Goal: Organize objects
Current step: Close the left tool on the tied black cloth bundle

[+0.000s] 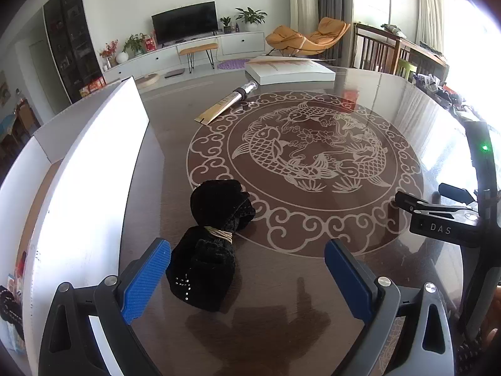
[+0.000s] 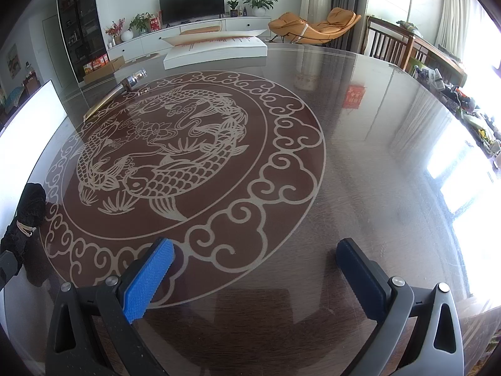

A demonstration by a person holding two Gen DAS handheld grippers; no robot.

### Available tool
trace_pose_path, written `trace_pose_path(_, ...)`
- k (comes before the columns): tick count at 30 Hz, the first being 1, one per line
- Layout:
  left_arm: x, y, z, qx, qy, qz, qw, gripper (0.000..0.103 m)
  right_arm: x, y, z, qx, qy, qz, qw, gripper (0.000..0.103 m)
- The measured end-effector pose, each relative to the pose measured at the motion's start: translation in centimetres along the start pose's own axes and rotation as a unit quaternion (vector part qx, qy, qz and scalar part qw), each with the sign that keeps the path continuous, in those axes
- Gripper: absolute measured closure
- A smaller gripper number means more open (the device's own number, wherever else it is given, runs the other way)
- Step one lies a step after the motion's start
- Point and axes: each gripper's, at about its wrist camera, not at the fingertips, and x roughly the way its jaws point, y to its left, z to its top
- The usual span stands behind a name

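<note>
The left gripper (image 1: 247, 274) has its jaws spread wide and holds nothing; the black cloth bundle (image 1: 211, 244), tied with a rubber band (image 1: 219, 234), lies on the desk (image 1: 313, 282) just inside the left jaw, touching or nearly so; the right gripper (image 2: 255, 277) is likewise spread and empty, over bare desk well away from the bundle. To the left stands an open white box (image 1: 87, 169), near the bundle; farther off lie a long tube (image 1: 227, 102) and a flat white box (image 1: 289, 72). Little seems done: bundle and tube are both out on the desk, so putting them away is left. Count: one bundle, one tube, two boxes, two grippers.
</note>
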Motion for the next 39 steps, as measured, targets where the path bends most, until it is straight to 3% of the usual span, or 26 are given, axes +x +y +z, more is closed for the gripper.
trace_pose_path(7,-0.3,-0.9,0.7,0.038,-0.005,0.021,0.999,0.003,0.0,0.0,0.0,0.0,0.0,0.0,1.0,0.0)
trace_pose_path(21,0.2,0.2,0.7,0.034,0.007,0.03,0.999,0.003,0.0,0.0,0.0,0.0,0.0,0.0,1.0,0.0)
trace_pose_path(34,4.6,0.1,-0.5,0.029,0.048,0.046,0.9974,0.003,0.0,0.0,0.0,0.0,0.0,0.0,1.0,0.0)
trace_pose_path(39,5.8,1.1,0.1,-0.002,0.039,0.042,0.9984,0.001,0.0,0.0,0.0,0.0,0.0,0.0,1.0,0.0)
